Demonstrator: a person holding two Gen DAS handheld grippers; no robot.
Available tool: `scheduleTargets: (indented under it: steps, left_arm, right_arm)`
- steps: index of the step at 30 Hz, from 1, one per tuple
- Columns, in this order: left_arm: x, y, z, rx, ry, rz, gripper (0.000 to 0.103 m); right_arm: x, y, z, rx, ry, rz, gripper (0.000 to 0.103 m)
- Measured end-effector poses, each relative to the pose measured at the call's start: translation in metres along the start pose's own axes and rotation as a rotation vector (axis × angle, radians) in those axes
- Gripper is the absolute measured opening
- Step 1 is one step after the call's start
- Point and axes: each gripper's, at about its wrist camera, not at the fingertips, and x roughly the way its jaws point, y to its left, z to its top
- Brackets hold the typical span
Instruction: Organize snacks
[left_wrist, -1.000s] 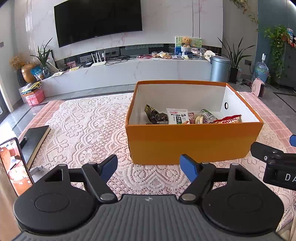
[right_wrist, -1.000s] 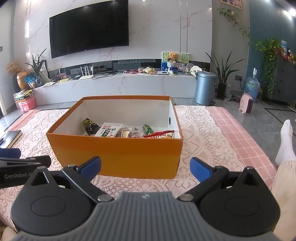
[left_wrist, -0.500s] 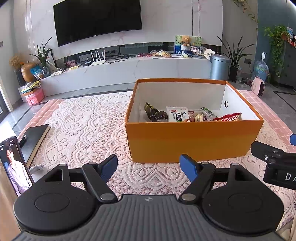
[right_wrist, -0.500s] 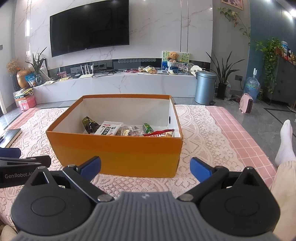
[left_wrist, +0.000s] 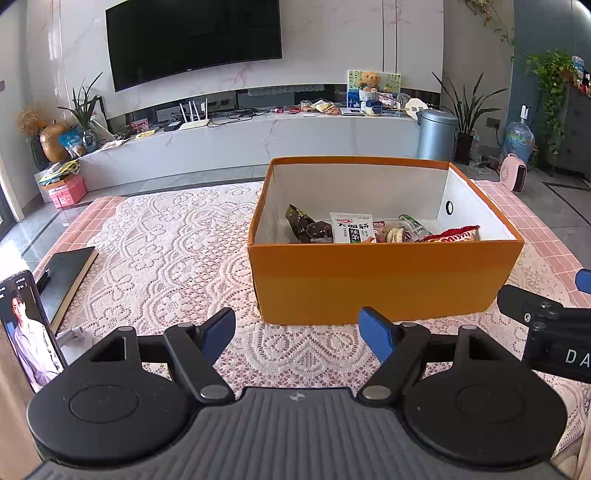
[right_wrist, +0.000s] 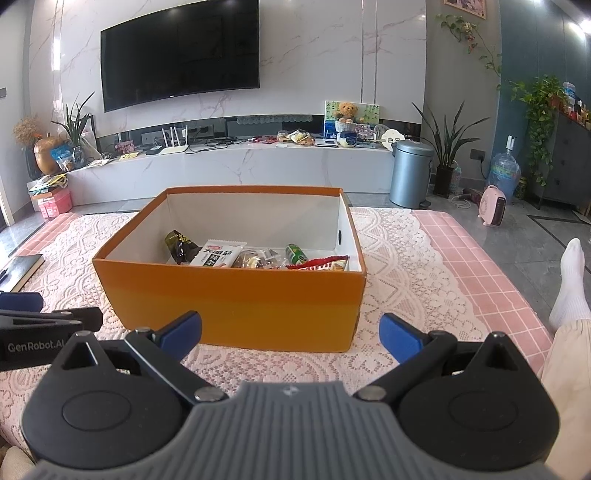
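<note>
Two grippers hover low over the lace cloth (left_wrist: 166, 251), both with blue-tipped fingers spread wide and nothing between them. The left gripper (left_wrist: 297, 334) sits just short of the near-left corner of the box (left_wrist: 384, 284); the right gripper (right_wrist: 290, 334) faces the box's near wall straight on, its fingers (right_wrist: 400, 338) close to the cardboard but not touching. Each gripper shows at the edge of the other's view, so they are side by side.

The box is orange outside, white inside, open on top, standing on the lace-covered bench. All the snacks lie in it along the near wall: a dark packet (right_wrist: 179, 245) at the left, a white packet (right_wrist: 218, 254) beside it, clear-wrapped cakes (right_wrist: 255, 260) in the middle, a green packet (right_wrist: 297, 253) and a red packet (right_wrist: 325, 264) to the right.

Left of the left gripper a phone (left_wrist: 27, 328) stands upright with a man on its screen, and a dark book (left_wrist: 68, 277) lies flat near the bench's edge. To the right, a foot in a white sock (right_wrist: 570, 284) sticks out past the pink checked cover (right_wrist: 476, 266). Beyond are a TV (right_wrist: 179, 51) and a grey bin (right_wrist: 412, 173).
</note>
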Motion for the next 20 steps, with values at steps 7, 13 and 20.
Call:
scheduleTargets:
  steps: [7,13,20]
  left_arm:
    - [-0.0009,-0.0005,0.0003,0.001,-0.003,0.006,0.089]
    - [-0.0013,-0.0007,0.0005,0.002,-0.005,0.005,0.089]
    - [-0.0027,-0.0002,0.0004,0.002,-0.01,0.002,0.089]
  right_arm:
    - [0.0003,-0.0002,-0.0008,0.0,0.001,0.0,0.099]
    - [0.0024,0.0,-0.0047,-0.004,0.006,0.004,0.099]
    - [0.0036,0.0002,-0.0065,-0.006,0.011,0.005,0.099]
